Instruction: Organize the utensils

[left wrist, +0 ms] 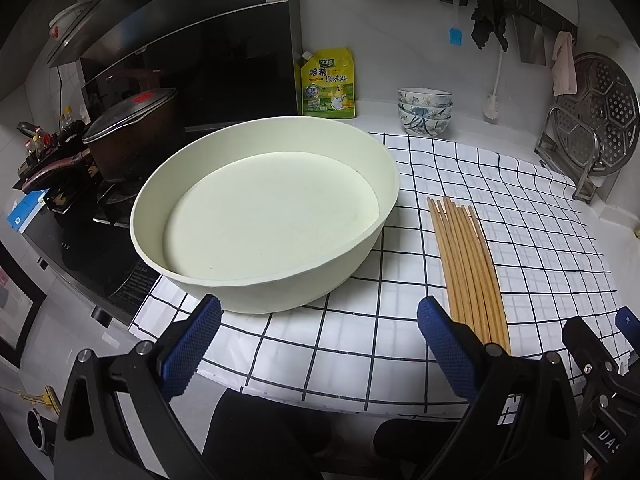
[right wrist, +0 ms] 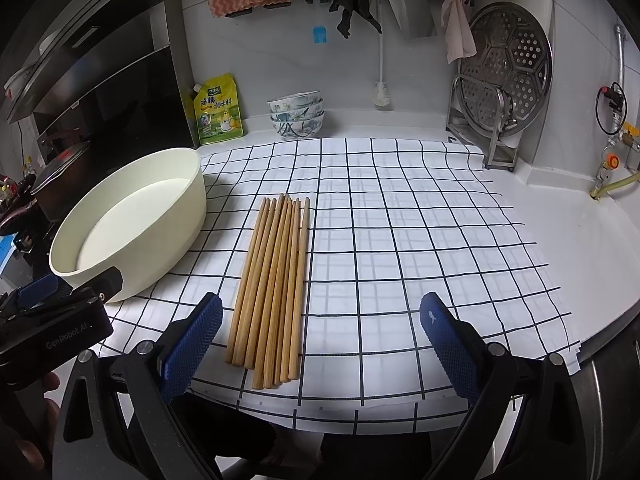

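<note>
The bundle of wooden chopsticks (right wrist: 272, 288) lies on the checked cloth (right wrist: 400, 240) over the table, long axis pointing away from the person, its near ends just ahead of the right gripper (right wrist: 320, 332). That gripper is wide open and empty, the nearer one. The left gripper (left wrist: 320, 332), also open and empty, faces the cream basin (left wrist: 264, 216) beside the chopsticks.

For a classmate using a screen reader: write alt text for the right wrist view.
A bundle of wooden chopsticks lies on a checked cloth just ahead of the open right gripper. An empty cream basin sits to their left, with the left gripper beside it. Stacked bowls stand by the back wall.
</note>
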The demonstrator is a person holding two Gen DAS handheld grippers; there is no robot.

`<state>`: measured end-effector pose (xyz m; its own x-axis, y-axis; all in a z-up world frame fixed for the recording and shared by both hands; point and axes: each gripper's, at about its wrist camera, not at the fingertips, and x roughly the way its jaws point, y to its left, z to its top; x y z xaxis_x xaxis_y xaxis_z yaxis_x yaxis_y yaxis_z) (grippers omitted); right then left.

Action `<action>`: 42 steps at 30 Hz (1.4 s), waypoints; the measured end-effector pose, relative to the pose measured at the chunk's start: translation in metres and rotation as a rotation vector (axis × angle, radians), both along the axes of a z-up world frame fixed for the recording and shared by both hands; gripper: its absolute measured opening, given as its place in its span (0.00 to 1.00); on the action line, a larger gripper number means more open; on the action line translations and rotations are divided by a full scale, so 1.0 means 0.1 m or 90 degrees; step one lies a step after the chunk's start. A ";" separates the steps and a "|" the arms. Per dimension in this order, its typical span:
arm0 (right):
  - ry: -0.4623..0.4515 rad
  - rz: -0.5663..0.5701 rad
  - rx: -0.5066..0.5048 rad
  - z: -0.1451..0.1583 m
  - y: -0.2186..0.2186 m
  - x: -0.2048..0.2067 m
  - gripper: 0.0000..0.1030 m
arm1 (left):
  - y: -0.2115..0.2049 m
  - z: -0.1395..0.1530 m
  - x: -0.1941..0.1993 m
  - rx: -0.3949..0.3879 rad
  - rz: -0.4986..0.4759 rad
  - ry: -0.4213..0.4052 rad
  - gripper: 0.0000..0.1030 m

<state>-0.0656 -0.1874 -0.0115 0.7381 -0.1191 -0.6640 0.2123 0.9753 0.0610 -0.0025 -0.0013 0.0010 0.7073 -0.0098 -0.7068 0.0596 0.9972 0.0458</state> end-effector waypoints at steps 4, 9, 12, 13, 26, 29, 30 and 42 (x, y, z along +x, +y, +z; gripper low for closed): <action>0.000 -0.001 -0.001 0.00 0.00 0.00 0.92 | 0.00 0.00 0.00 -0.001 0.000 0.000 0.94; -0.002 -0.002 -0.001 0.00 0.00 0.00 0.92 | 0.00 0.01 0.00 0.000 -0.002 0.000 0.94; -0.002 -0.002 -0.002 0.00 0.01 -0.01 0.92 | -0.01 0.01 0.00 -0.001 -0.002 0.000 0.94; -0.002 -0.002 -0.002 0.00 0.01 -0.01 0.92 | -0.01 0.01 0.00 0.000 -0.002 0.000 0.94; -0.005 -0.002 -0.001 0.02 0.01 0.00 0.92 | -0.05 0.01 -0.01 0.000 -0.006 -0.002 0.94; -0.005 -0.001 0.001 0.02 0.01 0.00 0.92 | -0.05 0.01 -0.01 0.001 -0.006 -0.002 0.94; -0.005 0.000 0.001 0.02 0.00 0.00 0.92 | -0.05 0.01 -0.01 0.001 -0.006 -0.002 0.94; -0.006 0.001 0.000 0.02 0.01 0.01 0.92 | -0.05 0.02 0.00 0.000 -0.007 -0.003 0.94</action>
